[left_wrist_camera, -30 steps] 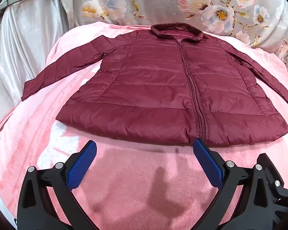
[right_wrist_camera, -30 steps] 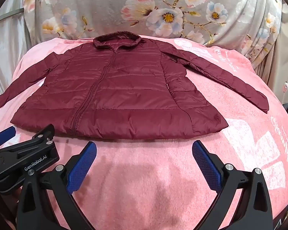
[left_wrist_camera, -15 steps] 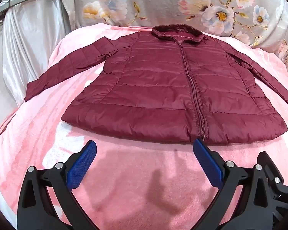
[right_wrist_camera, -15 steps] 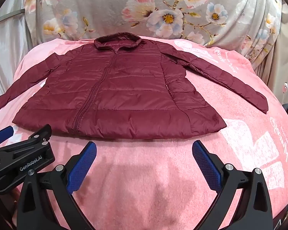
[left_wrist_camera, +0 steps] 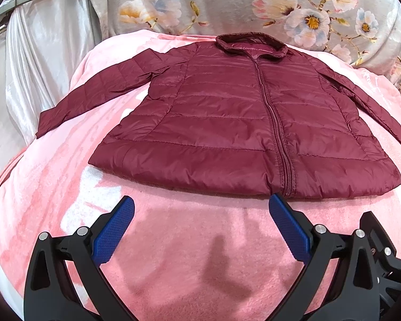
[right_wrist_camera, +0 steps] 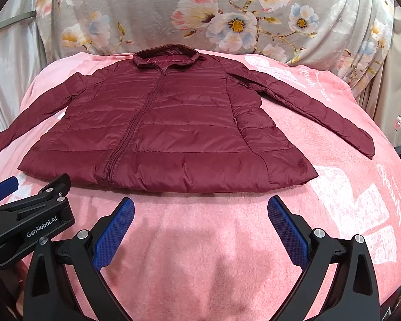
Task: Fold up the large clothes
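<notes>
Maroon puffer jacket (left_wrist_camera: 227, 123) lies flat, front up, zipped, on the pink blanket (left_wrist_camera: 187, 240), collar (left_wrist_camera: 251, 43) at the far side against the floral fabric (left_wrist_camera: 227, 2), hem toward me. Both sleeves are spread out sideways: left sleeve (left_wrist_camera: 99, 91) runs out to the blanket's left edge near the silvery drape (left_wrist_camera: 40, 61), right sleeve (right_wrist_camera: 312, 107) angles out over the white print on the blanket (right_wrist_camera: 361, 208). Zipper (left_wrist_camera: 275, 123) runs straight from collar to hem. My left hand-held gripper (left_wrist_camera: 201, 208) hovers above bare blanket just short of the hem, fingers spread wide, nothing between them; its right blue pad (left_wrist_camera: 288, 227) sits just in front of the zipper's bottom end, apart from the fabric as far as I can tell. My right hand-held gripper (right_wrist_camera: 200, 208) is likewise spread wide and empty, hovering above blanket just short of the hem on the right half of the jacket. The two are side by side: in the right wrist view the left one's black body with "GenRobot.AI" lettering shows at the lower left, one blue pad (right_wrist_camera: 4, 186) poking out near the hem's left corner. Each casts a shadow on the blanket right under it. Jacket unfolded, no crease started.
</notes>
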